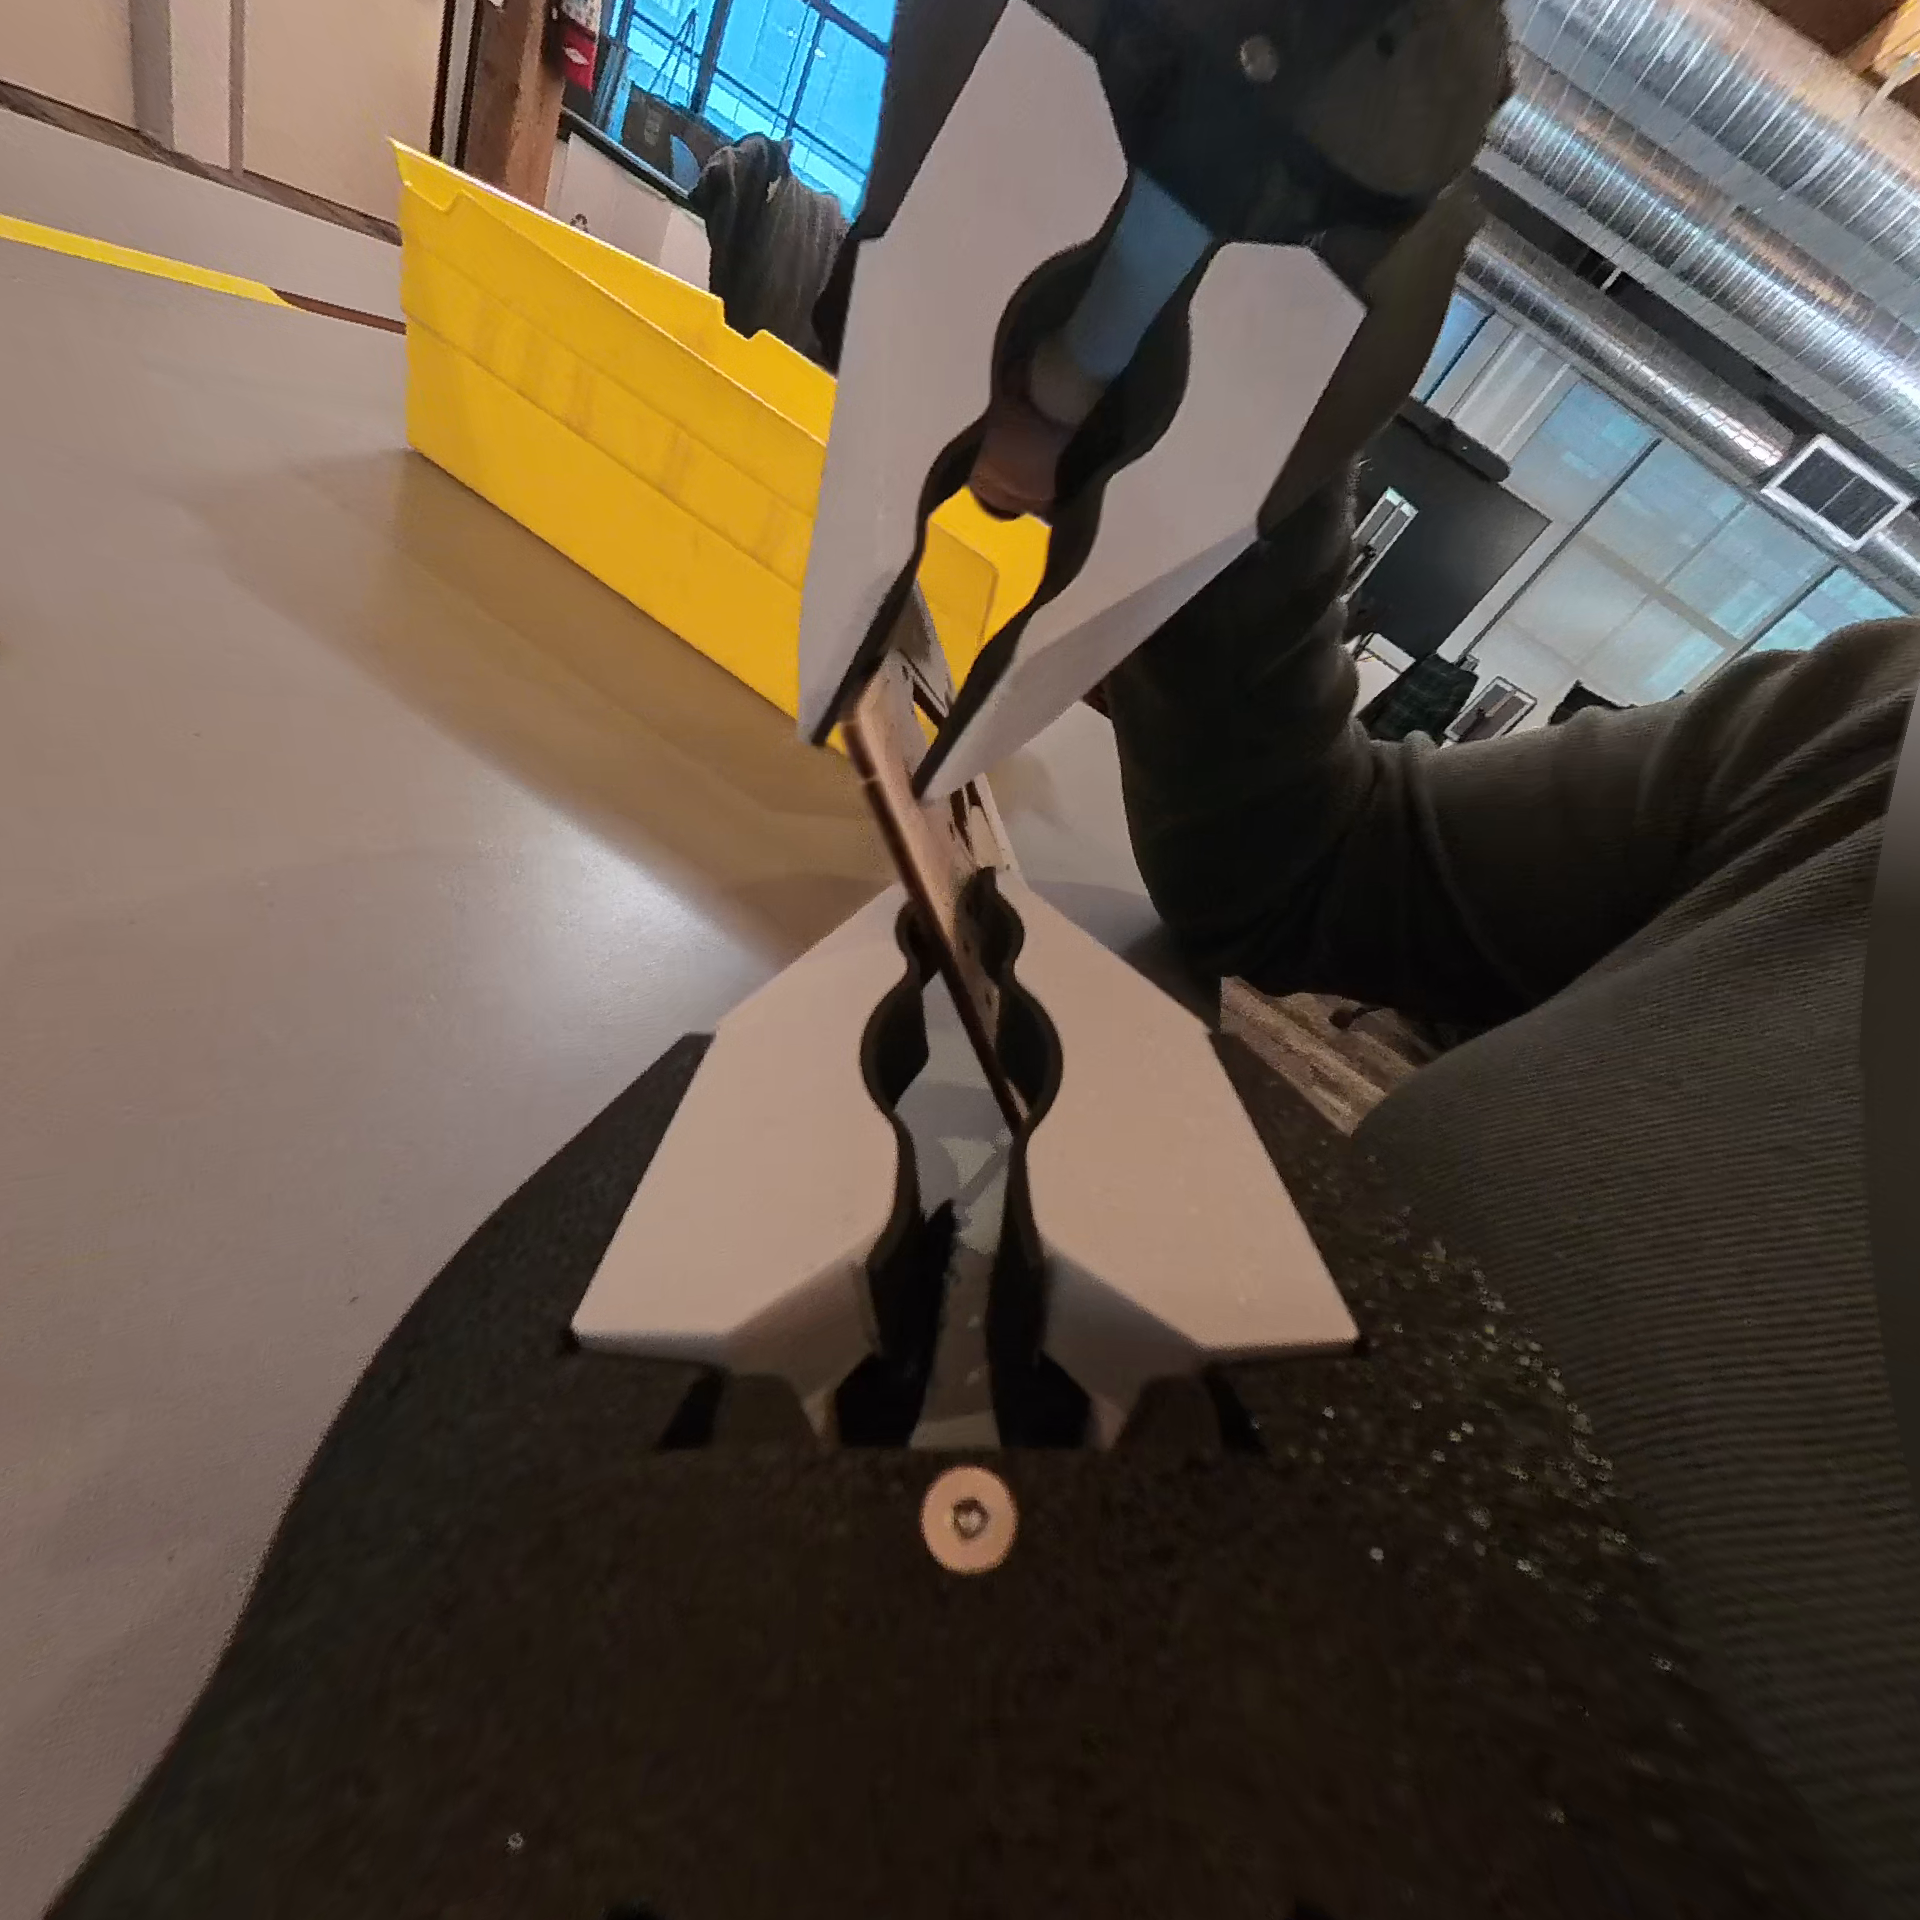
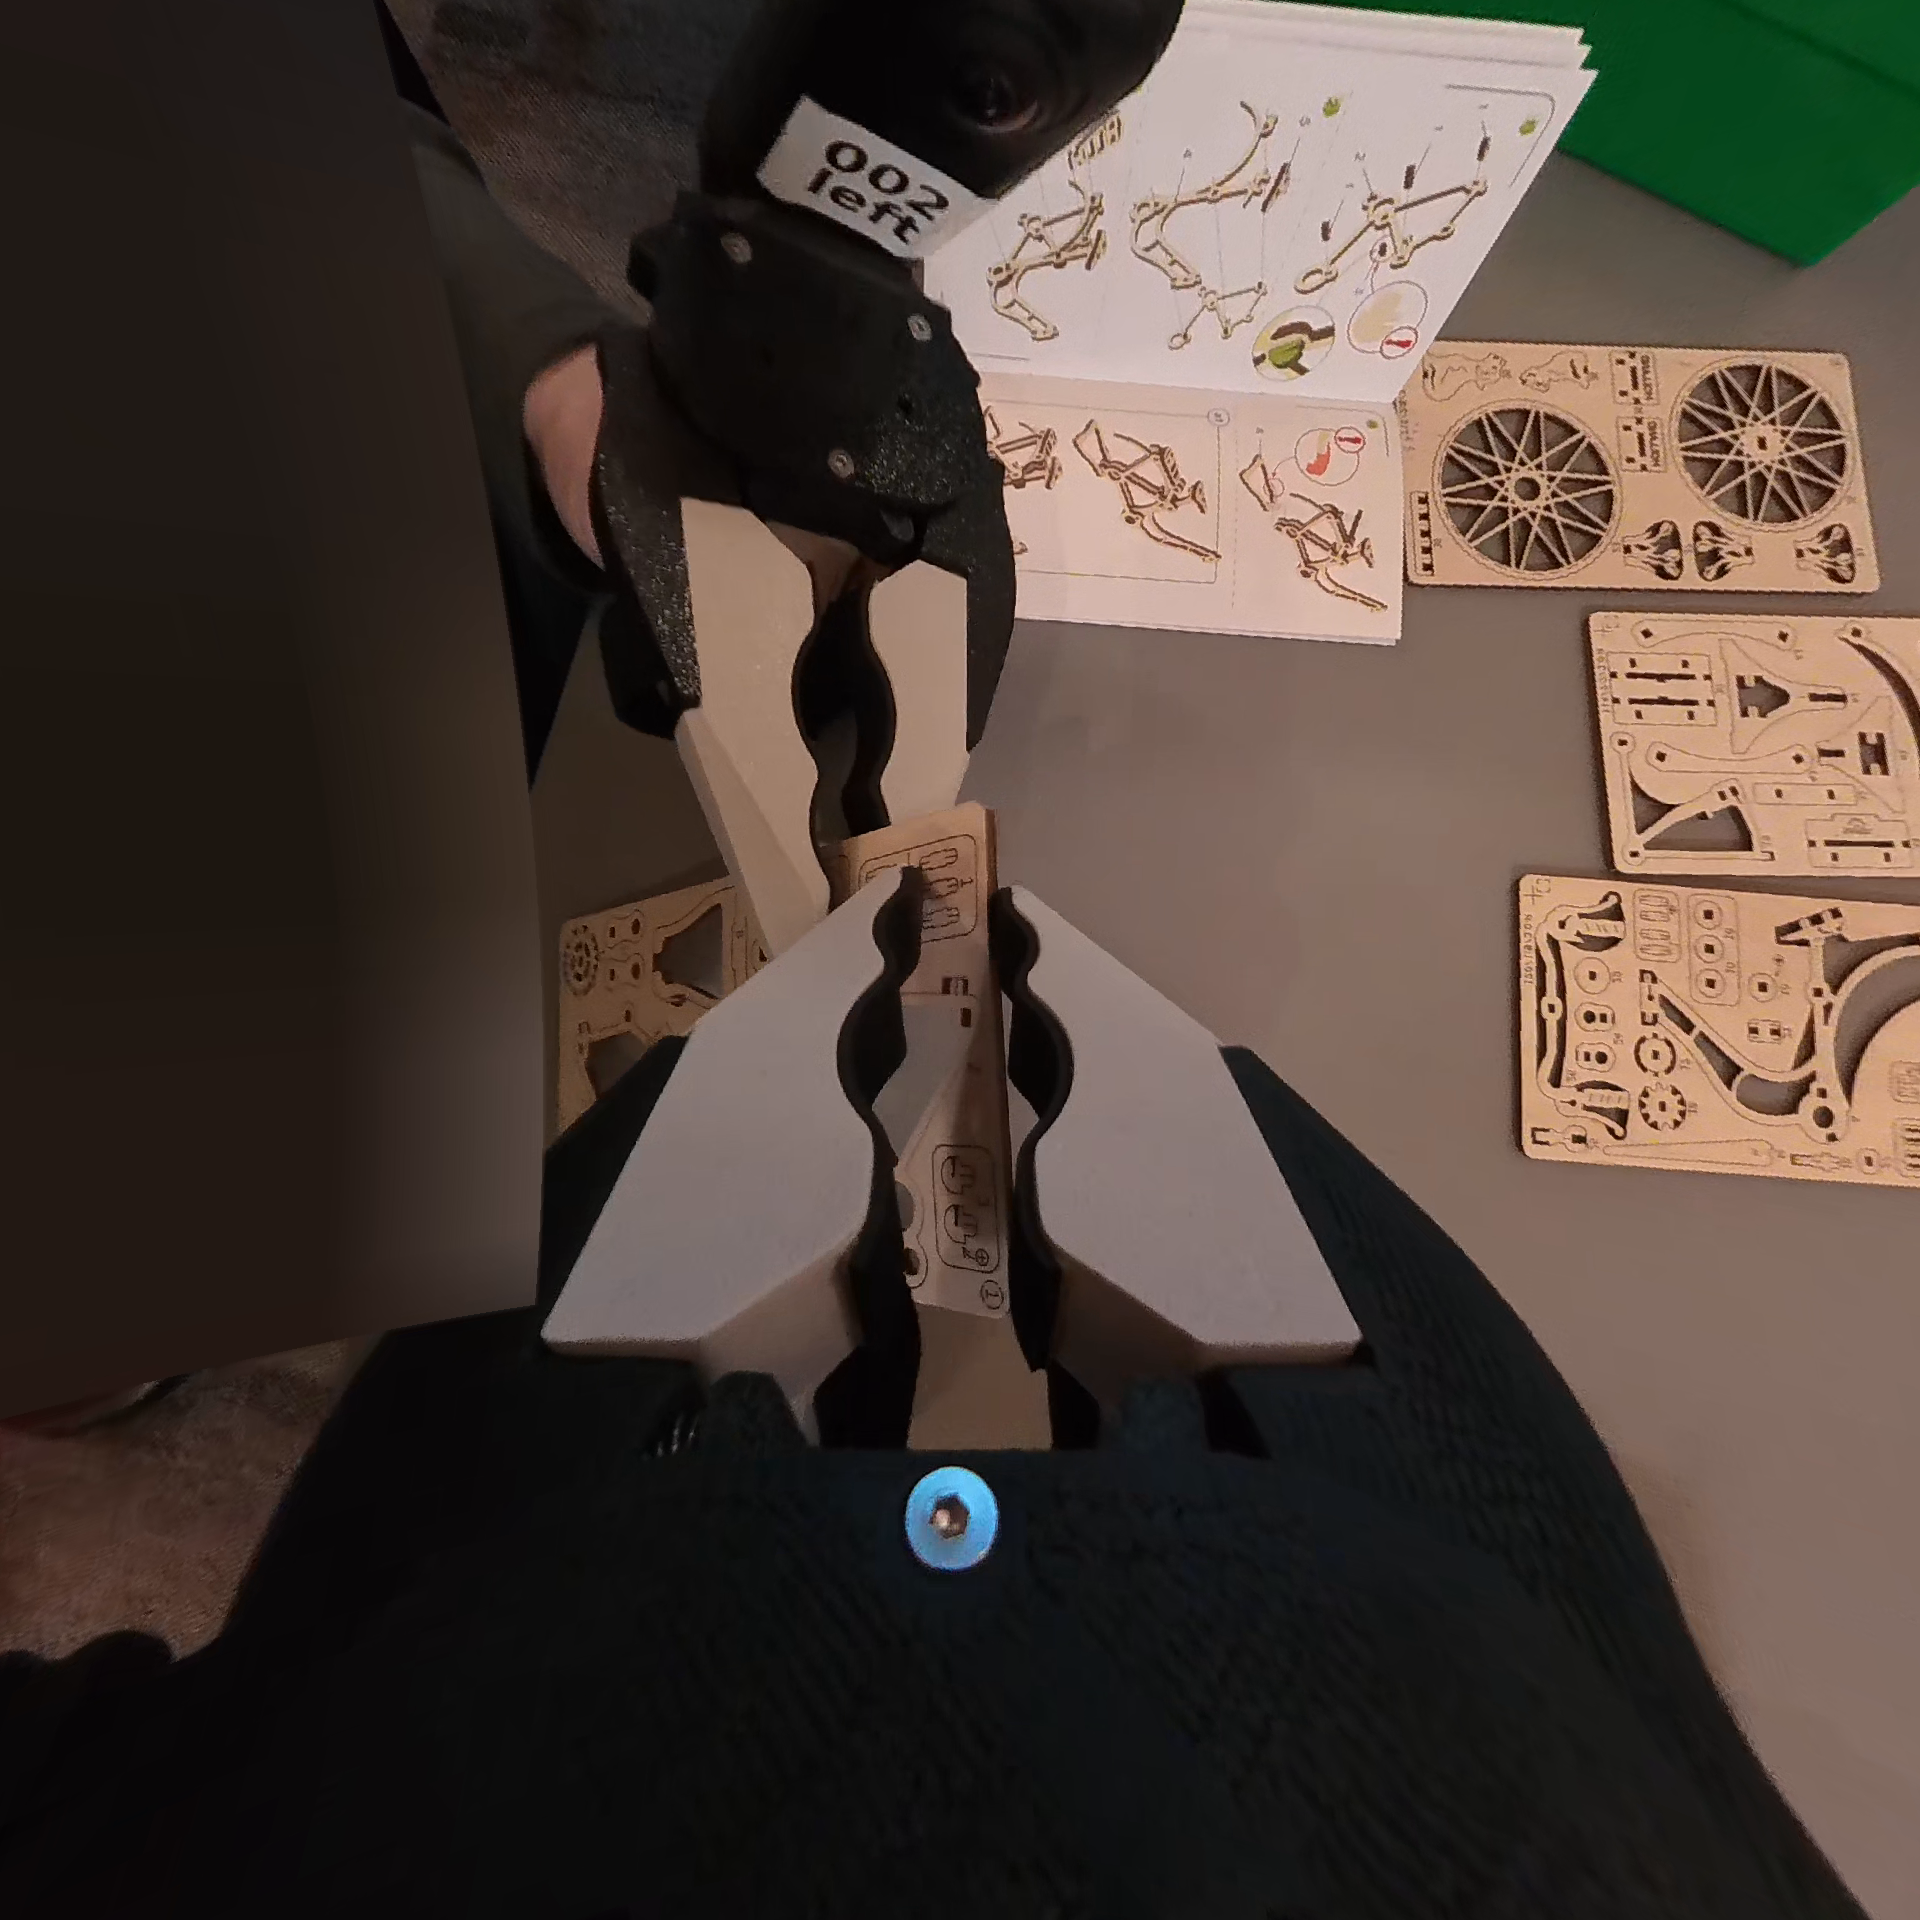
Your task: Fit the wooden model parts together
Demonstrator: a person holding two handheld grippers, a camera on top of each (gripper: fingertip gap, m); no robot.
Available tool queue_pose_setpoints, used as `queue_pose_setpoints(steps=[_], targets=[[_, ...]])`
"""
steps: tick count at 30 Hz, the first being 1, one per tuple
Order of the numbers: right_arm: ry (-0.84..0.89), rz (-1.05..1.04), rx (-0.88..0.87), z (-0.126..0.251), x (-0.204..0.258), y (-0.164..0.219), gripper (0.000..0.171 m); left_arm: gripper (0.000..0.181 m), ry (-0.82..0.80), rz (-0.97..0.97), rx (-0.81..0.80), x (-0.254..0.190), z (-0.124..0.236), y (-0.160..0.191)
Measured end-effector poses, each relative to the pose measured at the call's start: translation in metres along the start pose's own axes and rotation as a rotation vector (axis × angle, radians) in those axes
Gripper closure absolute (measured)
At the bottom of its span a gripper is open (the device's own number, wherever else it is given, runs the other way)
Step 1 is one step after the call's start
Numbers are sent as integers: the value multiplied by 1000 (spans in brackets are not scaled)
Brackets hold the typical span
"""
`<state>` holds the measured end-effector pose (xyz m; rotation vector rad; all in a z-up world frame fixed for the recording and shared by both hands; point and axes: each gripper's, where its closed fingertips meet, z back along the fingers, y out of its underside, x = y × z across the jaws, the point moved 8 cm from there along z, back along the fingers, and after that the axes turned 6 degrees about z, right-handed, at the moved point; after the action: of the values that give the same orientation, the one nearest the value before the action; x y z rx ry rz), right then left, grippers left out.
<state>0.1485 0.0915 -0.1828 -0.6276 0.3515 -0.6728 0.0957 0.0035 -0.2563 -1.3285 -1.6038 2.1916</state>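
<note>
A thin wooden parts sheet [image 1: 920,831] is held up off the grey table [image 1: 312,831] between both grippers. In the left wrist view it shows edge-on. My left gripper [image 1: 951,914] is shut on its near end. My right gripper [image 1: 873,764] comes down from above and is shut on its far end. In the right wrist view the same sheet [image 2: 966,1195] stands between my right gripper's [image 2: 956,894] fingers, and the left gripper [image 2: 873,831] pinches its top edge. Another wooden sheet [image 2: 644,987] lies flat underneath.
Three more wooden sheets [image 2: 1642,478] [image 2: 1766,748] [image 2: 1714,1039] lie on the table to the right. An open instruction booklet [image 2: 1195,312] lies behind them, with a green bin [image 2: 1766,104] beyond it. A yellow bin [image 1: 623,436] stands on the table. A person's dark sleeve [image 1: 1455,831] is close by. The gap from one gripper's tips to the other's is roughly 4 cm.
</note>
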Motion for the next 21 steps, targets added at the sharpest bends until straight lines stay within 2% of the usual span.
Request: queue_pose_setpoints(steps=[11, 13, 21], targets=[[-95, -100, -133, 2, -8, 2, 158, 179, 54, 40, -41, 0, 3, -3], [-81, -103, -174, 6, -10, -1, 152, 180, 90, 78, -80, -1, 6, -6], [-33, -75, -315, 30, -8, -14, 151, 181, 226, 301, -204, -10, 13, -18]])
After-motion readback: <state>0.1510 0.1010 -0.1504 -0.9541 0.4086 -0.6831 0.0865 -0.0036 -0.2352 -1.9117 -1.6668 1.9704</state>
